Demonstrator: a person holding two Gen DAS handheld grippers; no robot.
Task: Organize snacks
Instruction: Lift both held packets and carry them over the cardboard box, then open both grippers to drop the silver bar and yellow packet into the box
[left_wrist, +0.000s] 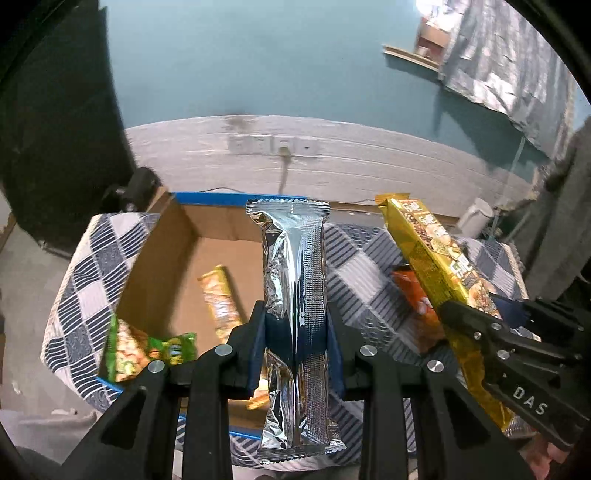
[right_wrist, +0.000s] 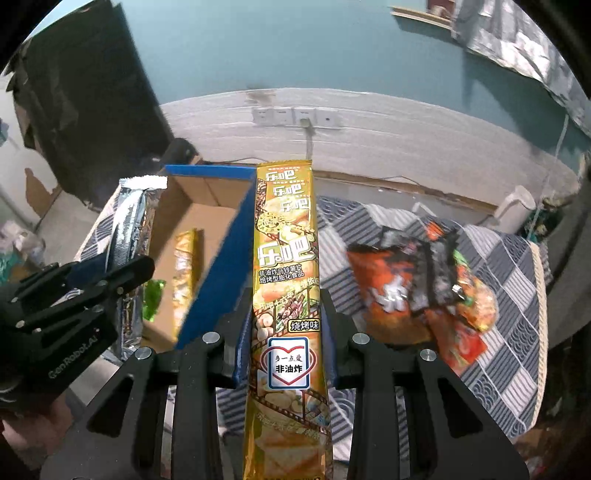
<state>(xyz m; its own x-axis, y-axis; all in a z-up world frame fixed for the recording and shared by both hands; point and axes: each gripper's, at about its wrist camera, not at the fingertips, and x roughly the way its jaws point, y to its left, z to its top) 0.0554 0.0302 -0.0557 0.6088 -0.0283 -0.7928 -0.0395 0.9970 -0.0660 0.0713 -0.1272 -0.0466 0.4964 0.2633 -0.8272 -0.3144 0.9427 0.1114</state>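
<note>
While both snack packs are carried above the checked cloth (left_wrist: 92, 266), each is clamped upright between blue pads. The left tongs (left_wrist: 295, 332) are clenched on a long silver foil pack (left_wrist: 295, 266), seam side facing the camera, its serrated top end standing clear above the fingers and its lower end hanging below them. The right tongs (right_wrist: 286, 325) are clenched on a long gold potato-crisp pack (right_wrist: 284, 236) printed with Chinese lettering and a heart-shaped badge; the pack is gripped near its middle. In the left wrist view the right tongs (left_wrist: 476, 317) are seen at the right with the gold pack (left_wrist: 436, 258) tilted between their pads; in the right wrist view the left tongs (right_wrist: 110, 273) are seen at the left with the silver pack (right_wrist: 129, 221).

A blue-edged cardboard box (left_wrist: 177, 236) is set on the cloth-covered worktop, open at the top. Another gold pack (left_wrist: 219, 299) is lying on the box floor, and a green snack bag (left_wrist: 147, 349) is resting at the box's near corner. Beside the box, on the cloth, a pile of orange and black snack bags (right_wrist: 417, 280) is left loose. Wall sockets (left_wrist: 273, 144) with a plugged-in cable are seen on the white panel behind.
</note>
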